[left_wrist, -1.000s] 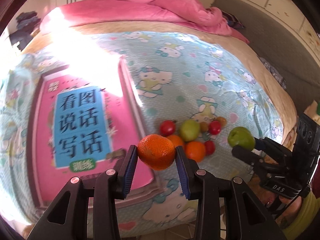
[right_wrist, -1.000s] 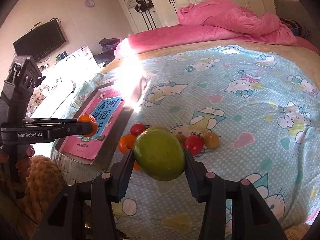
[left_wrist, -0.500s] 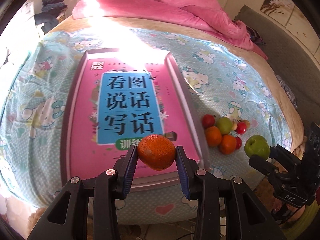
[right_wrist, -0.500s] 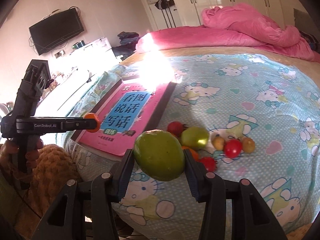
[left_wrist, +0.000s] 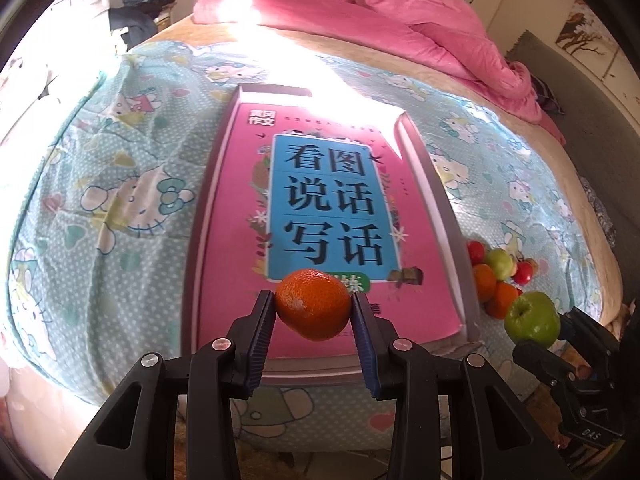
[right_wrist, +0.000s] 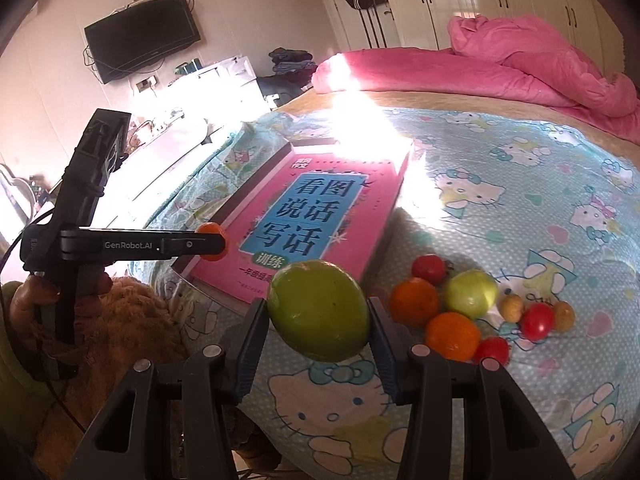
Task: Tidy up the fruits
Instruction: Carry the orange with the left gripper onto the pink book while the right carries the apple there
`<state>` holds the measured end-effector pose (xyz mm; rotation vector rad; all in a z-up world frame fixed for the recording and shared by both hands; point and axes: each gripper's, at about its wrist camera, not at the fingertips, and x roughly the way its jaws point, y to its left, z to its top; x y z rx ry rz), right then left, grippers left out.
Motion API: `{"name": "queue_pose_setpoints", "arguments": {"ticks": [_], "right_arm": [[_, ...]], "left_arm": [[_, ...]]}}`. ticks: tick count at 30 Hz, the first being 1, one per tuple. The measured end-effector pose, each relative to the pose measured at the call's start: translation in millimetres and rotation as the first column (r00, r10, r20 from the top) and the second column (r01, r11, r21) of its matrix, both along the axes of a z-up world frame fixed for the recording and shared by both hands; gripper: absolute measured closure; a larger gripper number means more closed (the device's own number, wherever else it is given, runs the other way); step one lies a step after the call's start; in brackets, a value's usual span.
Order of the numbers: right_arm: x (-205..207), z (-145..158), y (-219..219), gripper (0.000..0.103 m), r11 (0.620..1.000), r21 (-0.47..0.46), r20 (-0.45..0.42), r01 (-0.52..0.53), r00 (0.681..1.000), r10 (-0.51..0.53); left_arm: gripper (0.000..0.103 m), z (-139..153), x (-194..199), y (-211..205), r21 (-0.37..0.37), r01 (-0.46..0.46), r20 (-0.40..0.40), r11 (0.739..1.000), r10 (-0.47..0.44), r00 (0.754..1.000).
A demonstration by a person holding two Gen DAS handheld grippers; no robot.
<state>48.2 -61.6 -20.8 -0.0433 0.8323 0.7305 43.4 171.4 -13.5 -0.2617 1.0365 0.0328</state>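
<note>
My left gripper [left_wrist: 314,312] is shut on an orange mandarin [left_wrist: 313,304], held in the air over the near end of a pink book [left_wrist: 320,208] that lies in a grey tray [left_wrist: 448,216] on the bed. My right gripper [right_wrist: 318,318] is shut on a green apple [right_wrist: 318,316] above the bed's front edge, just right of the tray. The left gripper [right_wrist: 212,242] with its mandarin shows at the left of the right wrist view. A pile of fruit lies on the sheet right of the tray: oranges [right_wrist: 452,336], a green apple [right_wrist: 472,294], small tomatoes [right_wrist: 536,322].
The bed has a light blue cartoon-cat sheet [left_wrist: 120,184] and a pink quilt [left_wrist: 432,28] bunched at the far end. Strong sun glare [right_wrist: 360,128] falls across the tray's far end. A TV [right_wrist: 142,36] and wardrobes [right_wrist: 460,0] stand beyond. A hand [right_wrist: 28,300] holds the left gripper.
Both grippers have swung left with their fruit: the mandarin went from beside the fruit pile to over the book, and the green apple followed from above the pile toward the tray's near corner.
</note>
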Motion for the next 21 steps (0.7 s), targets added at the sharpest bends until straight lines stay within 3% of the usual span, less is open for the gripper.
{"name": "queue_pose_setpoints", "arguments": {"ticks": [9,21], "right_arm": [[6,-5,27,0.054,0.999,-0.016,0.003,-0.052,0.999,0.052],[20,-15,51,0.054,0.995,-0.045,-0.003,-0.091,0.996,0.091]], "left_arm": [[0.063,-11,3,23,-0.046,-0.067,-0.019,0.997,0.066,0.998],[0.063,-18,7,29,-0.003,-0.103,-0.043,0.995,0.103,0.994]]}}
